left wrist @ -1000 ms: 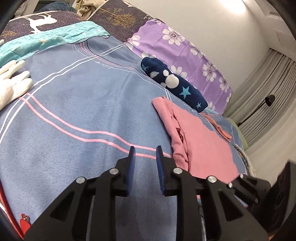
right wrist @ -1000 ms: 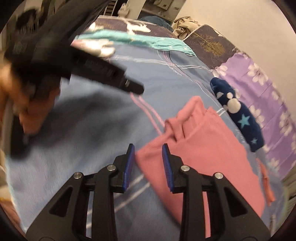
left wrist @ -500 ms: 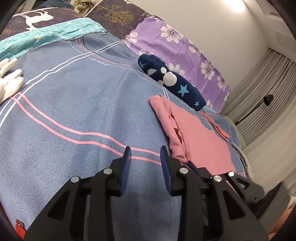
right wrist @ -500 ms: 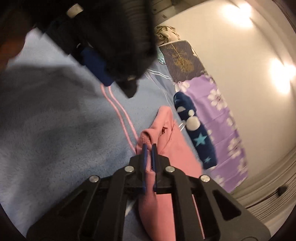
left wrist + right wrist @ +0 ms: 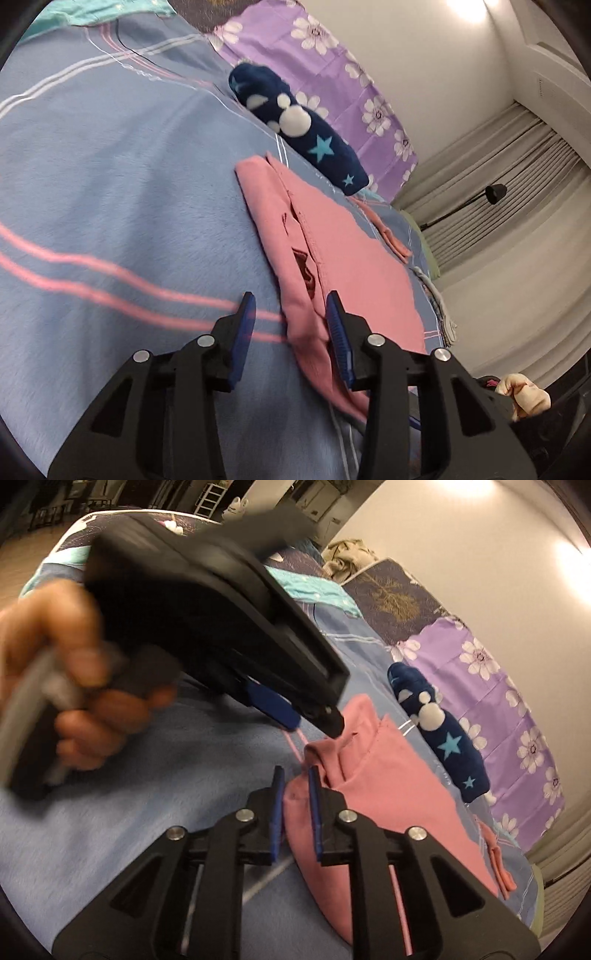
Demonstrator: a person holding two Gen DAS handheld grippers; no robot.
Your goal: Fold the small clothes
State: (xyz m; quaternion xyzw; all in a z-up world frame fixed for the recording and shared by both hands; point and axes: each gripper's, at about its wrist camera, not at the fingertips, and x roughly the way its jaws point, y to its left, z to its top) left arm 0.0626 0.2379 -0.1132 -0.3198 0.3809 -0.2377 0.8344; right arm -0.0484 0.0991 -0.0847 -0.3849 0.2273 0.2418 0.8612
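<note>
A pink garment (image 5: 343,254) lies partly folded on the blue striped blanket (image 5: 110,184). My left gripper (image 5: 291,314) is open, its jaws either side of the garment's near rolled edge. In the right wrist view the same pink garment (image 5: 388,794) shows. My right gripper (image 5: 295,779) has its jaws a little apart around the garment's corner, which sits between the pads. The left gripper (image 5: 314,716), held by a hand, hovers just beyond over the garment's collar end.
A rolled navy cloth with stars and white dots (image 5: 295,125) lies beyond the garment. A purple flowered sheet (image 5: 332,66) runs along the wall. A small pink piece (image 5: 391,236) lies at the far side. Curtains (image 5: 498,192) hang at the right.
My left gripper opened wider and moved right onto the garment's near edge. My right gripper was shut on the garment half a second ago and its jaws now stand a little apart.
</note>
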